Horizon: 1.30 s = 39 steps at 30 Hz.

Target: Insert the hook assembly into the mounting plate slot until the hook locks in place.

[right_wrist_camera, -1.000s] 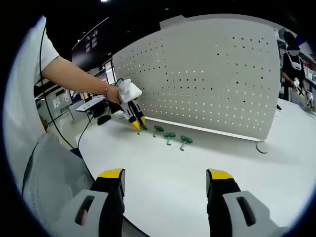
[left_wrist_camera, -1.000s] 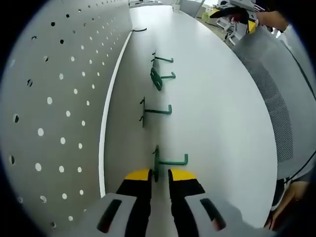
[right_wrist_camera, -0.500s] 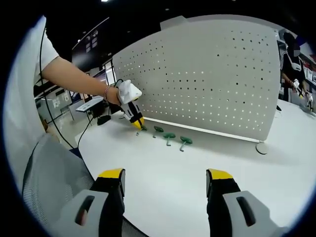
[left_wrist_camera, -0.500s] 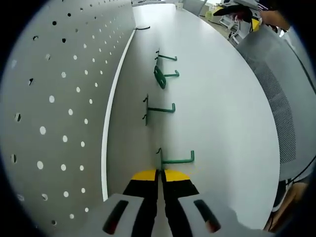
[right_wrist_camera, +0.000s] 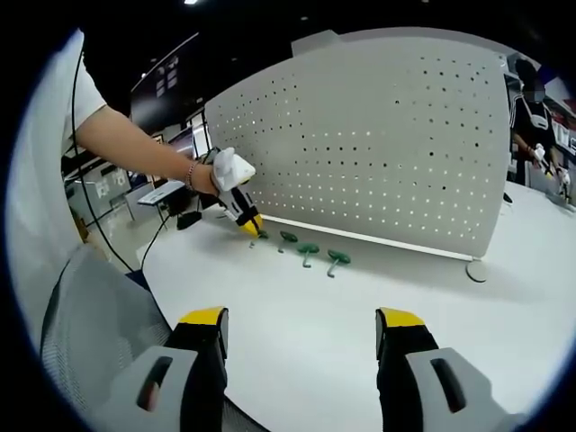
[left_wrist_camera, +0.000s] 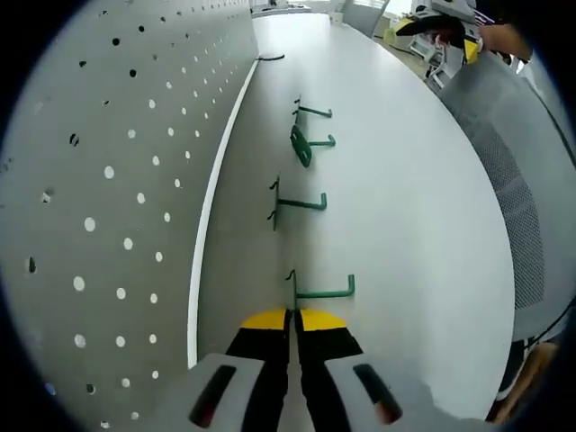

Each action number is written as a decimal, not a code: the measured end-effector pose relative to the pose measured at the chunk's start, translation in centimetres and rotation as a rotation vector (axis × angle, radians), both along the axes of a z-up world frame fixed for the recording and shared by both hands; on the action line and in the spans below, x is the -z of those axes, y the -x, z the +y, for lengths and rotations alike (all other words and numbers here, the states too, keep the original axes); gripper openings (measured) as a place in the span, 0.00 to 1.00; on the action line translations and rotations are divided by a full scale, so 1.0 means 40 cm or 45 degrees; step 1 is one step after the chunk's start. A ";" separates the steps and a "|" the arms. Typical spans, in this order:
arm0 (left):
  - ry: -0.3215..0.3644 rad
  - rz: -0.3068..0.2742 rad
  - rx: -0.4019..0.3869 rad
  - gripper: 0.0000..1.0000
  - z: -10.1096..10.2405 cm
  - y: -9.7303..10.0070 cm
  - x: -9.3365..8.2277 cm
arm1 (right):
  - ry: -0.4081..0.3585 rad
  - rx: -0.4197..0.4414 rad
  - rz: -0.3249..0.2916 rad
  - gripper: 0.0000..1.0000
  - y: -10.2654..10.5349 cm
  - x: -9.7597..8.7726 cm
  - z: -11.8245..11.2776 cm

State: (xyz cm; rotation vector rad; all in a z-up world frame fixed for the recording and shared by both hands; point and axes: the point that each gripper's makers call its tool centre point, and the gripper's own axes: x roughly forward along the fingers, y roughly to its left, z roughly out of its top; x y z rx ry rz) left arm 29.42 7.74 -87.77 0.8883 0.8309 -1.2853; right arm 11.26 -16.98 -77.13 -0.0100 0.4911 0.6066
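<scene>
The left gripper [left_wrist_camera: 292, 317] has its jaws pressed together at 6 o'clock, pinching the base plate of the nearest green hook [left_wrist_camera: 317, 290] on the white table [left_wrist_camera: 405, 216] (three more hooks lie toward 12). The pegboard [left_wrist_camera: 108, 180] stands at 9 o'clock, ready for mounting. The right gripper [right_wrist_camera: 301, 328] waits with jaws spread, well apart.

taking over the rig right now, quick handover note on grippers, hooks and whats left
Left gripper: jaws closed on the base of the nearest green hook, which lies on the white table.
Right gripper: open, empty, held over the table's near edge, away from the work.
Three more green hooks lie in a row on the table along the foot of the standing white pegboard.
Done: first hook gripped.
Left: lift it, seat its base in the pegboard holes until it locks. No hook is on the board yet.
</scene>
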 end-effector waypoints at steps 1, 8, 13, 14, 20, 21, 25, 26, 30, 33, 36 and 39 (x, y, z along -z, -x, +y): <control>0.002 0.007 -0.021 0.02 0.004 -0.001 -0.001 | 0.000 0.000 0.000 0.64 0.000 0.000 0.000; 0.121 -0.014 -0.102 0.02 -0.003 -0.005 -0.037 | -0.005 -0.001 -0.011 0.64 -0.001 -0.004 0.005; 0.173 -0.023 -0.133 0.02 -0.005 -0.003 -0.047 | -0.007 -0.005 -0.021 0.64 -0.003 -0.007 0.007; 0.184 -0.028 -0.138 0.02 -0.004 -0.003 -0.048 | -0.007 -0.005 -0.022 0.64 -0.003 -0.007 0.006; 0.258 -0.042 -0.198 0.02 -0.010 -0.005 -0.071 | -0.009 -0.003 -0.035 0.63 -0.004 -0.016 0.006; 0.266 -0.047 -0.203 0.02 -0.010 -0.005 -0.075 | -0.010 -0.003 -0.037 0.63 -0.004 -0.016 0.006; 0.329 -0.060 -0.249 0.02 -0.019 -0.008 -0.097 | -0.013 -0.003 -0.046 0.63 -0.004 -0.022 0.006; 0.345 -0.057 -0.262 0.02 -0.021 -0.008 -0.101 | -0.018 0.001 -0.047 0.63 -0.005 -0.023 0.006; 0.388 -0.071 -0.296 0.02 -0.022 -0.010 -0.116 | -0.027 0.013 -0.057 0.63 -0.010 -0.032 0.003; 0.424 -0.073 -0.318 0.02 -0.027 -0.004 -0.128 | -0.024 0.011 -0.065 0.63 -0.010 -0.038 0.003; 0.449 -0.086 -0.328 0.02 -0.030 0.000 -0.136 | -0.027 0.009 -0.070 0.63 -0.010 -0.042 0.003; 0.497 -0.079 -0.361 0.02 -0.035 0.005 -0.147 | -0.048 0.020 -0.080 0.63 -0.014 -0.053 0.001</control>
